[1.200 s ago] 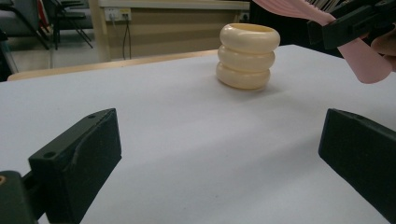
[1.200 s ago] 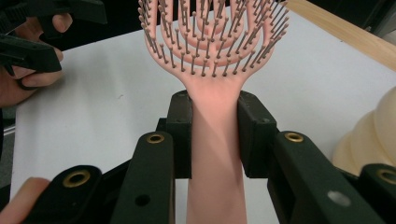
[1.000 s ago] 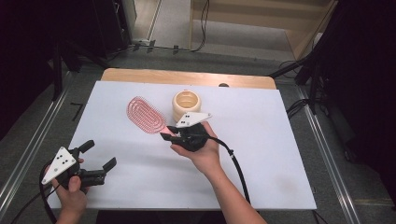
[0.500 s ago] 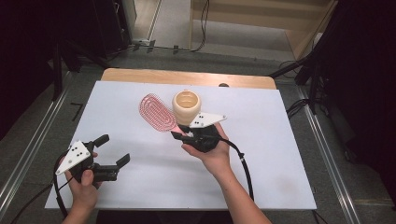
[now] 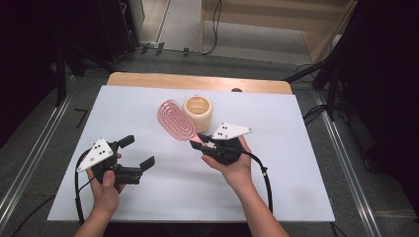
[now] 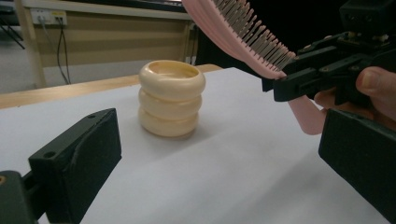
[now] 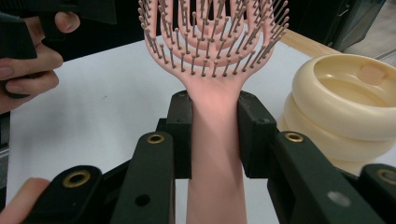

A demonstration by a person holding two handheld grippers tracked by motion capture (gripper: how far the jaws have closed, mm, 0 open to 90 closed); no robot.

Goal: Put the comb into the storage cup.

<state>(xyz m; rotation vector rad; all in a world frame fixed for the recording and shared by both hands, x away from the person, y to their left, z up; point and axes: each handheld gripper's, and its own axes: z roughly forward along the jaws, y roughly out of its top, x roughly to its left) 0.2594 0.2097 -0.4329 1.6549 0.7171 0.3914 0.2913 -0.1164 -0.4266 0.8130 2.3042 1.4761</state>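
While my right tool [image 7: 215,135] clamps the pink hairbrush [image 7: 212,60] handle and my left tool [image 5: 132,158] gapes empty, a careless swing could topple the cream cup [image 5: 198,112].

pink hairbrush [image 7: 212,65] | open-loop head, bristles showing | lifted off table, clamped by handle | beside cream ribbed cup [image 5: 197,112]

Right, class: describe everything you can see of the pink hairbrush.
The pink hairbrush looks like plastic, with an oval, slotted head full of thin bristles and a flat handle. The right gripper is shut on the handle, holding the brush off the white table, head raised beside the cream ribbed cup.
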